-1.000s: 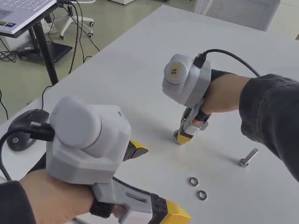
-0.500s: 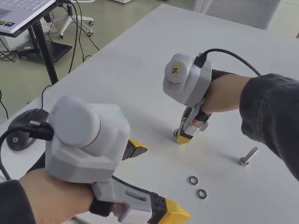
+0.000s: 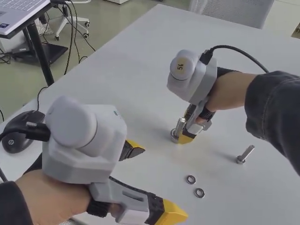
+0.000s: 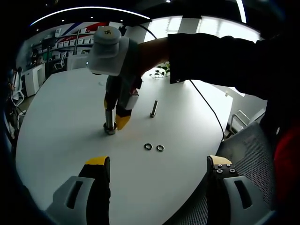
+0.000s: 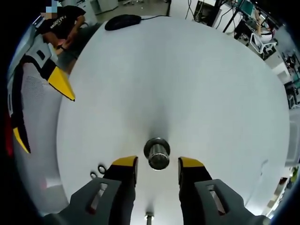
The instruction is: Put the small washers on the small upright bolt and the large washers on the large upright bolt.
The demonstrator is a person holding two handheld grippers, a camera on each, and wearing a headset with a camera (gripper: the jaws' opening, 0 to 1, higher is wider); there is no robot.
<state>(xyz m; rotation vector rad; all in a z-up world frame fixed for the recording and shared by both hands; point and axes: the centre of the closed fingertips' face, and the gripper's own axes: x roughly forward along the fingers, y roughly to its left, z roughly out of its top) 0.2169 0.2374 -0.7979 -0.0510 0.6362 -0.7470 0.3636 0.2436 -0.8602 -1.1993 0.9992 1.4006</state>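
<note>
A thick silver steel bolt (image 3: 178,128) stands upright, head down, on the white desk (image 3: 140,70). A slimmer silver bolt (image 3: 245,154) lies on its side, well apart. A small silver ring washer (image 3: 191,179) lies flat just beside a second washer (image 3: 199,192).

Office-type lab space: broad white worktop (image 3: 136,56); laptop (image 3: 18,9) on a black stand (image 3: 41,54); corded computer mouse (image 3: 14,136); castor chair base (image 3: 70,22) on the floor; mesh chair (image 3: 234,10); shelving (image 4: 68,41) along the far wall
</note>
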